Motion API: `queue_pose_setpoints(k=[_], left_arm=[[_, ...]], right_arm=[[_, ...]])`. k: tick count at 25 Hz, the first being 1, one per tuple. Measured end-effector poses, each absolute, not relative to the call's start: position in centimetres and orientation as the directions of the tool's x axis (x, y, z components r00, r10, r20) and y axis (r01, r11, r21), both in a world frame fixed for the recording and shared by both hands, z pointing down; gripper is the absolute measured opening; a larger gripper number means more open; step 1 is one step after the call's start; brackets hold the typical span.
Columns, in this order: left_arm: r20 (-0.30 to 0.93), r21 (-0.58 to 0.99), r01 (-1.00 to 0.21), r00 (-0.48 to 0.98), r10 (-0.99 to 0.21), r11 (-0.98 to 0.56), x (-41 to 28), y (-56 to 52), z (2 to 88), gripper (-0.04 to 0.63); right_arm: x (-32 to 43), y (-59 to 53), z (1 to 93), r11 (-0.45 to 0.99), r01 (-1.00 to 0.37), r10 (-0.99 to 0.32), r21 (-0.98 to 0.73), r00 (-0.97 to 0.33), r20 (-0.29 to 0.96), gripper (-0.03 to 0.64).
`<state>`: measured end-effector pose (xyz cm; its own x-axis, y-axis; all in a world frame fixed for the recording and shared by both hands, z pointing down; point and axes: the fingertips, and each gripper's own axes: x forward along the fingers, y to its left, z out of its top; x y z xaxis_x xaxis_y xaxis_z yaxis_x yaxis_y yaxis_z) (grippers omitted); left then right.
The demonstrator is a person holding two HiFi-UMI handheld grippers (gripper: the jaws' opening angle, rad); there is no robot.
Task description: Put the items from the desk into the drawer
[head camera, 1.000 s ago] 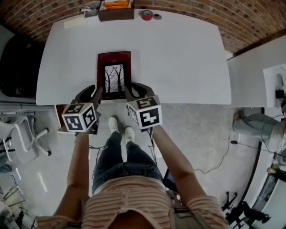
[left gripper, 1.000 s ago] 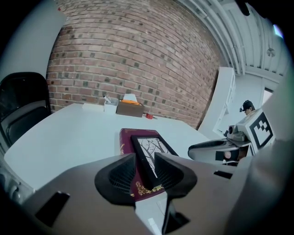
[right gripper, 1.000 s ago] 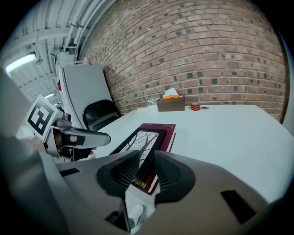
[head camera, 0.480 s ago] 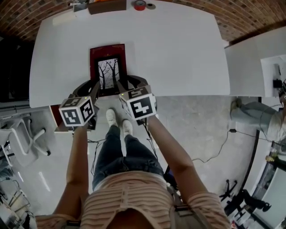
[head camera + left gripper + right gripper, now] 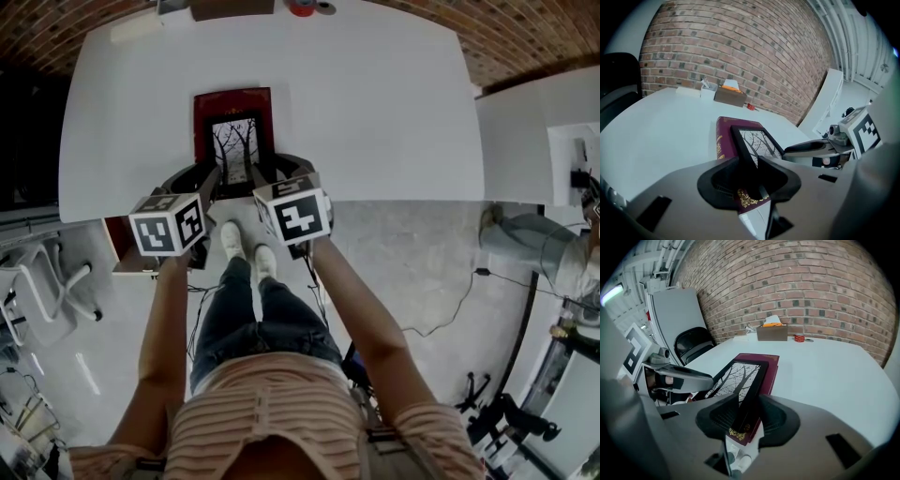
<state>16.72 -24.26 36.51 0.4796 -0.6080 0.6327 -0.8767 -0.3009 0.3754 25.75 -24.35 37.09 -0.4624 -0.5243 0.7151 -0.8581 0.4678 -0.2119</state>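
we see a maroon book (image 5: 234,97) lying on the white desk (image 5: 375,112), left of centre in the head view, its near end at the desk's near edge. a black picture frame (image 5: 235,150) showing bare trees lies on top of the book, covering its lower part, with a strip of maroon above it.

the left gripper (image 5: 199,180) sits at the lower left corner of the book and frame, and the right gripper (image 5: 277,174) at the lower right corner, so the two grippers flank the near end of the stack.

in the left gripper view the jaws stand apart, with the book's gold-stamped corner and the frame's dark edge between them. one ribbed pad is clear of the stack. the other lies close beside the frame's edge, and we cannot tell whether it touches.

in the right gripper view the jaws are wide apart and have just been opening. the same book corner and frame edge stand between them, with a gap on either side, so nothing is clamped.

at the top of the head view, on the desk's far edge, sit a brown box (image 5: 232,7) and a red tape roll (image 5: 302,7), well apart from the book. a black chair (image 5: 691,345) shows at the left of the right gripper view.
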Motion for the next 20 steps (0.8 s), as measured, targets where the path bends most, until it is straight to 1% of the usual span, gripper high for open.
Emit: queue_pose_setpoints(k=[6, 20], left_arm=[[0.651, 0.372, -0.878, 0.478, -0.589, -0.302, 16.81, -24.39, 36.91, 0.114], [0.69, 0.35, -0.89, 0.456, -0.563, -0.291, 16.97, -24.33, 37.04, 0.107]], right_arm=[[25.24, -24.46, 37.18, 0.473, -0.856, -0.51, -0.209, -0.459, 0.728, 0.121], [25.29, -24.15, 37.44, 0.444, -0.876, -0.505, -0.188, -0.418, 0.755, 0.109]])
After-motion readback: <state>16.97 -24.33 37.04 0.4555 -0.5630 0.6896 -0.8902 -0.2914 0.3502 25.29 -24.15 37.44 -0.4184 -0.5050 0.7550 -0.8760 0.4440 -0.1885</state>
